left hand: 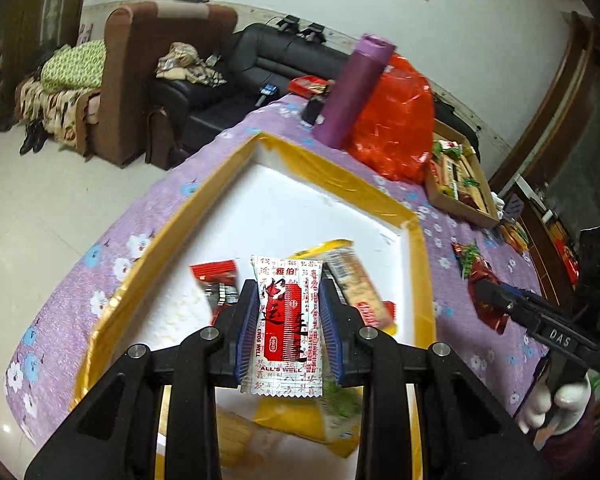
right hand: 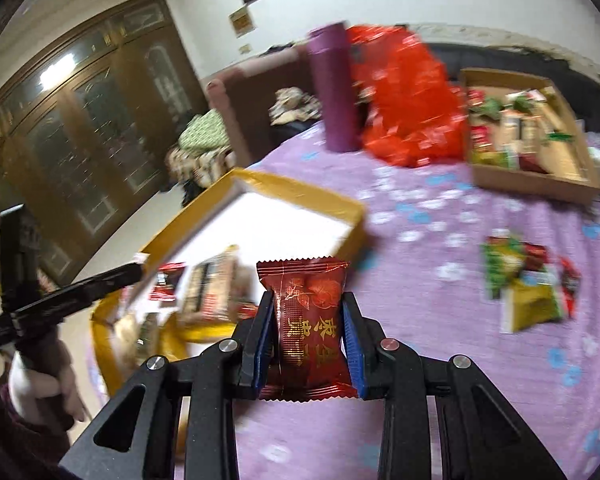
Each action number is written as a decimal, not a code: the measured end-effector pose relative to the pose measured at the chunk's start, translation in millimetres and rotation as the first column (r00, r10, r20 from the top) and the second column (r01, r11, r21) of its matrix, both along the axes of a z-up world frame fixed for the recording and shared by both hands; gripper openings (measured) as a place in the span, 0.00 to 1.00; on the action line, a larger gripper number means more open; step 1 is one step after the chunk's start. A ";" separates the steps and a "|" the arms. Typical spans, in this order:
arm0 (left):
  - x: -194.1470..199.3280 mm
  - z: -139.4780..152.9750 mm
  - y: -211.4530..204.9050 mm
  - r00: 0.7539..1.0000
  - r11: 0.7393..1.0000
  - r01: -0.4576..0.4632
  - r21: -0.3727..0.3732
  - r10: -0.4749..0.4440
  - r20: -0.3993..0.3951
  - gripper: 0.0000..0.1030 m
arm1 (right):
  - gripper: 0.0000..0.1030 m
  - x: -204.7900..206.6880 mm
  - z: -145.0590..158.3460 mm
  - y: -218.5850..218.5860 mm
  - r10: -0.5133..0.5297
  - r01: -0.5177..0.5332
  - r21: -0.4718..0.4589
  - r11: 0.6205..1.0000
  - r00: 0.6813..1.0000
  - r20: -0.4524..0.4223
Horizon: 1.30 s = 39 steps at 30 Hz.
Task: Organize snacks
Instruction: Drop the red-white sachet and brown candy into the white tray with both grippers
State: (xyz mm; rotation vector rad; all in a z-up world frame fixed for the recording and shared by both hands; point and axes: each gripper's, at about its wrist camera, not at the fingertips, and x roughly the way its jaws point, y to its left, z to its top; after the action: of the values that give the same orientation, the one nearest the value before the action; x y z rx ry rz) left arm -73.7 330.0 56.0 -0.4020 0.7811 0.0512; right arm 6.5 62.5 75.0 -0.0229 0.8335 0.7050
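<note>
Snacks on both sides: the left gripper (left hand: 288, 316) is clamped on a white-and-red snack packet (left hand: 287, 326), holding it upright above the gold-rimmed white tray (left hand: 236, 160), where a red packet (left hand: 216, 280), a long biscuit bar (left hand: 354, 280) and yellow packs (left hand: 296, 420) lie on the white floor; the right gripper (right hand: 308, 340) pinches a dark red sweet (right hand: 306, 322) between its blue pads over the purple flowered tablecloth (right hand: 440, 360), just beside the tray's corner; loose snack packets (right hand: 528, 284) lie farther right on the cloth, a cardboard box of snacks (right hand: 532, 176) sits beyond them, and a purple bottle (right hand: 334, 84) stands next to a red plastic bag (right hand: 408, 96) at the far side
</note>
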 end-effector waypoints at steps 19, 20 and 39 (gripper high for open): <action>-26.5 -0.3 17.1 0.999 0.986 -0.007 -0.164 0.014 0.039 0.71 | 0.34 34.1 -40.5 98.2 0.006 -0.012 -0.080 0.997 0.997 -0.077; -26.9 0.2 15.8 0.999 0.982 -0.006 -0.188 0.013 0.037 0.72 | 0.34 32.5 -37.3 97.4 0.008 -0.013 -0.074 0.997 0.998 -0.070; -27.0 12.7 -81.7 0.977 0.950 0.212 -0.232 -0.208 0.040 0.72 | 0.40 106.4 -17.4 -136.5 -0.430 0.429 -0.023 0.903 0.900 -0.077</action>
State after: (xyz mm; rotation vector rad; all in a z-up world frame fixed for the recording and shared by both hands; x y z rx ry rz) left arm -100.7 248.3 68.8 -0.5404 0.8143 -0.2458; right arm 112.9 -74.0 57.6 0.1823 0.8804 0.2857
